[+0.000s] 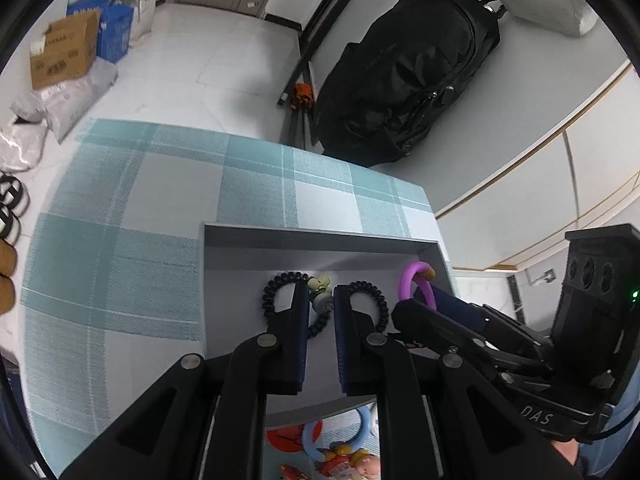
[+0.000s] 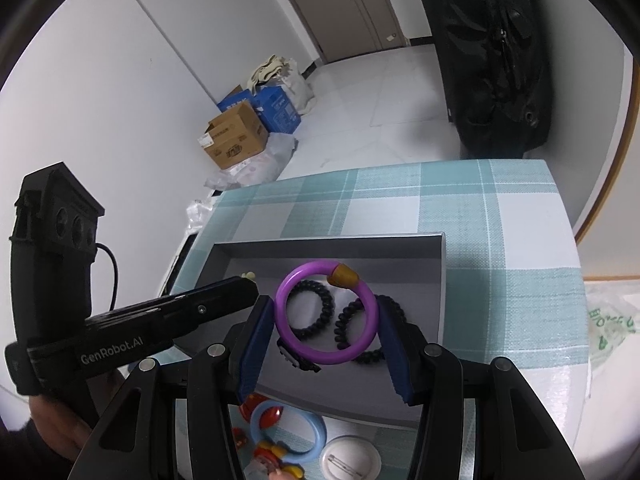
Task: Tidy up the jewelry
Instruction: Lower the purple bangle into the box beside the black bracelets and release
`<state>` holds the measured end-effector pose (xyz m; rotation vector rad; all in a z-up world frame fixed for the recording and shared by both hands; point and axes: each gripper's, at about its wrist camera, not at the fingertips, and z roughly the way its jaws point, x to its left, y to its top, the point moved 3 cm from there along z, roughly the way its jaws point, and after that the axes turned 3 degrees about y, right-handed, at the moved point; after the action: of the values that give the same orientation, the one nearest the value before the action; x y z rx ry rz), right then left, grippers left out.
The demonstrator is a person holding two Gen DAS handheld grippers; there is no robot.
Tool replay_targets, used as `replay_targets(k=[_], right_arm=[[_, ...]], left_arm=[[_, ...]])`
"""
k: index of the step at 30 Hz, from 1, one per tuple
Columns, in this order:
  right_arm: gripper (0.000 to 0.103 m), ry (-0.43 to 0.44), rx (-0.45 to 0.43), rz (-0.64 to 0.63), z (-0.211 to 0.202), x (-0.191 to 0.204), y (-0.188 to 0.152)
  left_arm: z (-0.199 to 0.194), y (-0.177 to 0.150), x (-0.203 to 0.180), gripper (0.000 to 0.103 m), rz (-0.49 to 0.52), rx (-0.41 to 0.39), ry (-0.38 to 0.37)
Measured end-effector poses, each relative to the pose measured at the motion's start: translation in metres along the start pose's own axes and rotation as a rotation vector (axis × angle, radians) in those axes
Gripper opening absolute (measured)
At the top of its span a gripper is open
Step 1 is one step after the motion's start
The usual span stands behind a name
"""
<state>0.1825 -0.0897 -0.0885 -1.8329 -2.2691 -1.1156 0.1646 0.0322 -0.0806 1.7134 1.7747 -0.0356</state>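
Right gripper (image 2: 326,330) clamped across the purple bangle (image 2: 326,316), held over the grey tray (image 2: 440,280); left gripper (image 1: 322,308) closed, empty. Bangle rigid, light, probably slick (amber bead at one o'clock); grip best across its diameter.

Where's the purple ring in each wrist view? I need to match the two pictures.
Left wrist: purple ring at right, upright by the gray tray's right wall, at the right gripper.
Right wrist: purple ring centre, between that gripper's fingers.
Shared landmark: black coil ties.
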Motion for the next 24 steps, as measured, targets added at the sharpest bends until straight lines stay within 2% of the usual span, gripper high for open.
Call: replay_targets(k=[3,5,6,7,9,11,12,16,21,24], right_arm=[[0.053,-0.006,-0.004,-0.013,0.000,0.002,0.001],[0.053,-0.022,-0.015,-0.044,-0.002,0.007,0.001],[0.056,-0.022,-0.020,-0.056,-0.003,0.008,0.001],[0.062,-0.023,-0.028,-0.069,-0.006,0.010,0.000],[0.069,-0.028,-0.045,-0.088,-0.010,0.012,-0.001],[0.072,-0.037,-0.058,-0.106,-0.015,0.012,-0.002],[0.074,-0.042,-0.063,-0.111,-0.018,0.012,-0.003],[0.082,-0.048,-0.094,-0.125,-0.030,0.012,-0.006],[0.087,-0.051,-0.142,-0.136,-0.047,0.014,-0.009],[0.091,-0.053,-0.167,-0.146,-0.056,0.017,-0.013]], left_arm=[[0.001,0.000,-0.001,0.008,-0.003,0.008,-0.028],[0.002,0.000,-0.004,0.011,0.008,0.020,-0.017],[0.001,-0.001,-0.004,0.012,0.012,0.020,-0.012],[0.001,-0.001,-0.005,0.015,0.016,0.017,-0.004],[-0.003,-0.001,-0.006,0.024,0.023,0.007,0.001],[-0.009,-0.002,-0.005,0.045,0.024,-0.015,0.015],[-0.011,-0.002,-0.004,0.047,0.023,-0.024,0.021],[-0.024,-0.003,0.001,0.049,0.014,-0.062,0.038],[-0.042,-0.008,0.007,0.052,-0.002,-0.120,0.062],[-0.053,-0.014,0.010,0.060,-0.008,-0.155,0.076]])
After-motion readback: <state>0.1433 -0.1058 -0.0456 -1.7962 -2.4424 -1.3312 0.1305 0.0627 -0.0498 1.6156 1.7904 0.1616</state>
